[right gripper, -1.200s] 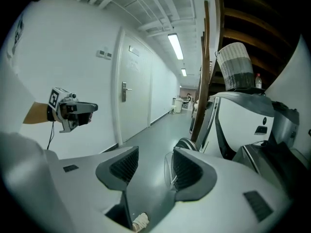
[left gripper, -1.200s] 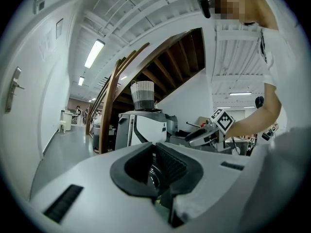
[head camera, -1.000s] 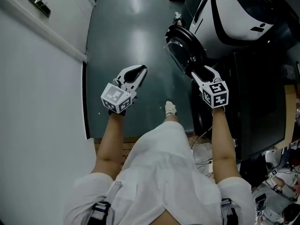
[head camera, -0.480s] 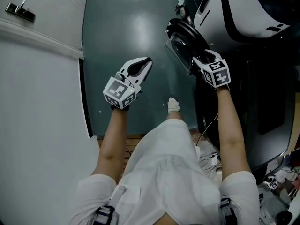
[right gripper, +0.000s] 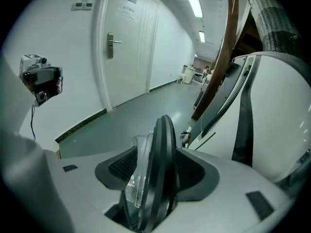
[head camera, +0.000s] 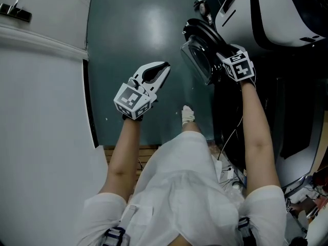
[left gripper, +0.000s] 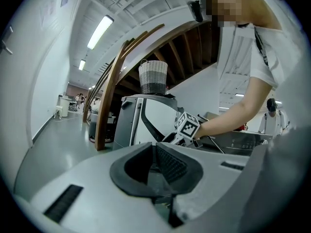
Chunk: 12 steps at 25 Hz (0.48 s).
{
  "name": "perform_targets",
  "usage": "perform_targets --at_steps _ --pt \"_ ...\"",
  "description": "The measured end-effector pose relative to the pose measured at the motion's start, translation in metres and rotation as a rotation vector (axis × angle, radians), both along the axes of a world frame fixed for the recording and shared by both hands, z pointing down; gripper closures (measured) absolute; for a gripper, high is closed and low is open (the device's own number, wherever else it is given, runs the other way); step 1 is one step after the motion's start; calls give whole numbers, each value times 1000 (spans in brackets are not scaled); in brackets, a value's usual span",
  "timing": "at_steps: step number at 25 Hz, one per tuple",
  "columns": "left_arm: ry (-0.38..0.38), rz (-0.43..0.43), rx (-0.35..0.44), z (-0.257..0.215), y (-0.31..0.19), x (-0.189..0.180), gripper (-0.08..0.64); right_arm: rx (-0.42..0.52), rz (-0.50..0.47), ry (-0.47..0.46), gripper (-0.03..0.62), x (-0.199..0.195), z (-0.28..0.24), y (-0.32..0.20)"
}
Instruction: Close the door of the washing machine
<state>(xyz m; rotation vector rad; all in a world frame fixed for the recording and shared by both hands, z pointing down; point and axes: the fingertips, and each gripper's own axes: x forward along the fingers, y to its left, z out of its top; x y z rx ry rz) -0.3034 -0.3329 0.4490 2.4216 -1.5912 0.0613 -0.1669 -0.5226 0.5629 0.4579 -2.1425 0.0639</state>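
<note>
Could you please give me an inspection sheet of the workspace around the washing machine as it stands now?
Surface: grey-green floor, shiny.
Job's things: washing machine; its round door stands open.
Clutter: basket on the machine; odds and ends at its foot, too small to name.
Grippers: left tool shut, empty, over the floor; right tool open, with the door's rim between its pads.
Cables: thin cables by the machine's base.
Surroundings: white room door, camera by the wall, wooden beam.
</note>
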Motion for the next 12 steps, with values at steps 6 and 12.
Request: perform_targets --at_steps 6,12 --pt "8 -12 -20 13 0 -1 543 -13 -2 54 347 -2 17 -16" --pt "5 -14 -26 14 2 1 543 -47 -5 104 347 -3 31 -22"
